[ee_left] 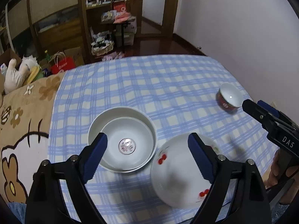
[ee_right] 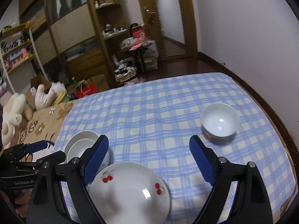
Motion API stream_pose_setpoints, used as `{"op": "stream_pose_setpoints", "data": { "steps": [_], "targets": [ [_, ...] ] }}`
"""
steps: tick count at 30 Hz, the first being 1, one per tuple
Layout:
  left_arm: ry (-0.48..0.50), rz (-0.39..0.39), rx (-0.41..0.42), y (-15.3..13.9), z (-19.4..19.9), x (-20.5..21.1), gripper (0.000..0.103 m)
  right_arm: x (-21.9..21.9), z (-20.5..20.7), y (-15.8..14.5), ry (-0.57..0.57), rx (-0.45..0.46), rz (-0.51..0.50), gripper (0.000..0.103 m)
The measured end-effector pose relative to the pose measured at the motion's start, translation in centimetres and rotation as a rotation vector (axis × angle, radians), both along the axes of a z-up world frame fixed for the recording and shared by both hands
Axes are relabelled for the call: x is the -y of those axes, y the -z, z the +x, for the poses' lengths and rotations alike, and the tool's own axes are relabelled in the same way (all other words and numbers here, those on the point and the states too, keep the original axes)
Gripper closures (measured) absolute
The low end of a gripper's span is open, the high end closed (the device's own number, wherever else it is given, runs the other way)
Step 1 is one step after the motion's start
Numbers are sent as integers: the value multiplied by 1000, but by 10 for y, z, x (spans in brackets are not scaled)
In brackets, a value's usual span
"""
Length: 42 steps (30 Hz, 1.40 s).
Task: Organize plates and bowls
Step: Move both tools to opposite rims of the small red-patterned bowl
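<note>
Left wrist view: my left gripper has its jaws wide apart, nothing between the pads. It hangs over the blue checked cloth spread on the bed. Taking the cherry plate as the landmark: the two nested white bowls sit just beside it on the left, rims near or touching, I cannot tell which. The small red-sided bowl stands well apart, up and to the right of the plate. The right gripper enters from the right edge, close to that small bowl.

Right wrist view: my right gripper is also spread wide, empty. The cherry plate lies low between its fingers, not touched by the pads. Nested bowls left of the plate, partly hidden behind the left finger. Small bowl up-right of the plate, well apart. Left gripper at the far left edge.
</note>
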<state>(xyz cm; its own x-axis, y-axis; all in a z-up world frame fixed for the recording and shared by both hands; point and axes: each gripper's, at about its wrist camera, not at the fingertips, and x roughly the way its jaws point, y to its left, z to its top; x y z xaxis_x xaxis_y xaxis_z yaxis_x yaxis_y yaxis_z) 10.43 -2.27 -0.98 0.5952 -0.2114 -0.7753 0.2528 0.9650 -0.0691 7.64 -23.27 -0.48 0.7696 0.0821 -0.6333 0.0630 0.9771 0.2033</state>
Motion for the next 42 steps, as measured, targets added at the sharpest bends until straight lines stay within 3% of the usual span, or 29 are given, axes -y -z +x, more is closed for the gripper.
{"op": "stream_pose_setpoints", "data": {
  "steps": [5,20,42],
  "targets": [
    [21,10,46,-17,-4,19,11,23,-12,-10,48,28,13,3],
    [124,26,122,-49,16,90,11,93,-29,-34,159,101,28,2],
    [215,-24,114,-49,94,199,11,187,16,-25,286,132,63,0]
  ]
}}
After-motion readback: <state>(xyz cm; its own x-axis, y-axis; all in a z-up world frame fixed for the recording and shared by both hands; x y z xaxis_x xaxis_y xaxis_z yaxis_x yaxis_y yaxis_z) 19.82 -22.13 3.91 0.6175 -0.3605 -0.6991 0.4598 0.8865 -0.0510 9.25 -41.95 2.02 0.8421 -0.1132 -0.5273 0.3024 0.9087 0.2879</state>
